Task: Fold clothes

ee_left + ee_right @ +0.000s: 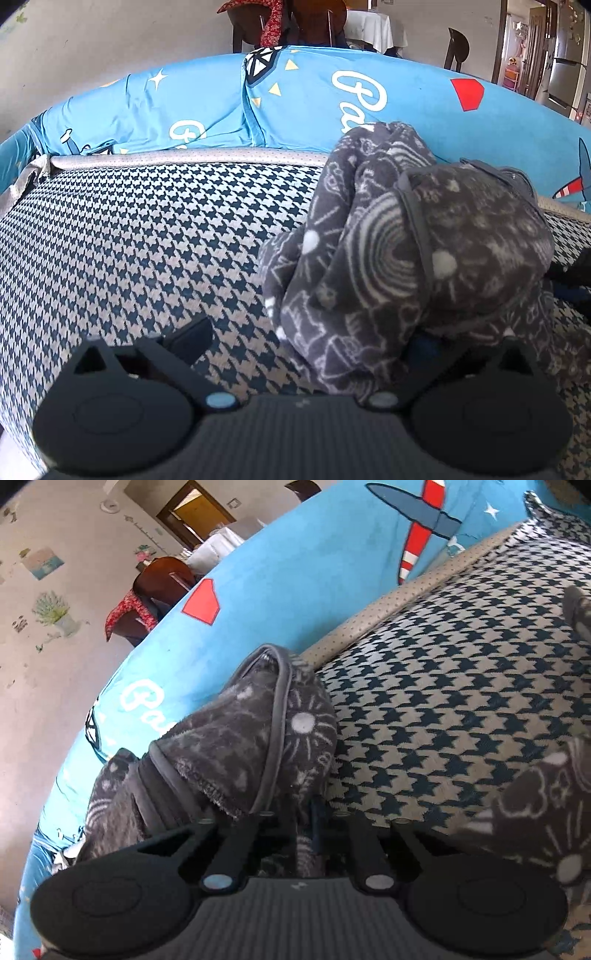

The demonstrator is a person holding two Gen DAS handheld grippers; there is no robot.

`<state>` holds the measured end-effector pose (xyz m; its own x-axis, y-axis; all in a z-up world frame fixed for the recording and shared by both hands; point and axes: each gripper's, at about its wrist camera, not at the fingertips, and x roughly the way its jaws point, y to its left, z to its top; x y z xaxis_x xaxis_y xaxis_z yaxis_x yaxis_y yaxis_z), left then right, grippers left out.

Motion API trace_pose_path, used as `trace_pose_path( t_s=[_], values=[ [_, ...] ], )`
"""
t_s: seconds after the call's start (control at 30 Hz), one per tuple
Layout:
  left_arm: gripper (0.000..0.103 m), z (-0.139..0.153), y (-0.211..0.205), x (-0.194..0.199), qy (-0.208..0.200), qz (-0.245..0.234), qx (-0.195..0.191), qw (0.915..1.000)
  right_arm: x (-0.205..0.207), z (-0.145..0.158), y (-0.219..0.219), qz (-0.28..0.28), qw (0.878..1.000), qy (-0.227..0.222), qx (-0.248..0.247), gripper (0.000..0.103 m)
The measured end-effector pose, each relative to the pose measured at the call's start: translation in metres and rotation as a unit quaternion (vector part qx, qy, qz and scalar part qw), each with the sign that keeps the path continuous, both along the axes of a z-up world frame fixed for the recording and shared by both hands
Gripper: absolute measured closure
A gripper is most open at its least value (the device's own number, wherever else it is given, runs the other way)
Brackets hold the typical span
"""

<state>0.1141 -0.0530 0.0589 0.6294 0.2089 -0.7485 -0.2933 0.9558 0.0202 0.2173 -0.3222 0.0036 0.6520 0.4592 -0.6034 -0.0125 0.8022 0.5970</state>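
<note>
The grey garment point(417, 251) lies bunched on the checked cushion point(155, 236), right of the wide-open left gripper point(303, 343), while the right gripper point(303, 812), jaws nearly closed, pinches its piped edge from the far side.

The left gripper's point(306, 343) right fingertip is buried under the grey printed garment point(424, 236) (at four o'clock); the right gripper's point(303, 812) fingertips vanish into its folds.
</note>
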Motion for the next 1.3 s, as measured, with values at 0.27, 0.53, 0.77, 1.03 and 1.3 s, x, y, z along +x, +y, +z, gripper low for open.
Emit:
trace_pose_path(
  t_s=[0.27,0.53,0.77,1.03,1.3],
  values=[
    [0.0,0.0,0.003,0.0,0.001,0.003,-0.008,1.0,0.003,-0.009,-0.013,-0.019,0.999,0.025,0.039,0.021],
    [0.0,0.0,0.005,0.001,0.002,0.005,-0.013,0.9999,0.005,-0.007,0.0,-0.005,0.999,0.003,0.045,0.045],
    [0.0,0.014,0.004,-0.003,-0.019,0.006,-0.001,0.9998,0.002,0.002,0.016,0.019,0.998,-0.035,0.041,0.092],
    [0.0,0.042,0.02,-0.016,-0.068,0.03,0.024,0.997,-0.05,0.045,0.02,0.078,0.987,-0.134,0.029,0.093],
    [0.0,0.049,0.049,-0.029,-0.079,0.071,0.027,0.994,-0.129,0.043,0.052,0.176,0.971,-0.162,-0.011,0.092]
  ],
)
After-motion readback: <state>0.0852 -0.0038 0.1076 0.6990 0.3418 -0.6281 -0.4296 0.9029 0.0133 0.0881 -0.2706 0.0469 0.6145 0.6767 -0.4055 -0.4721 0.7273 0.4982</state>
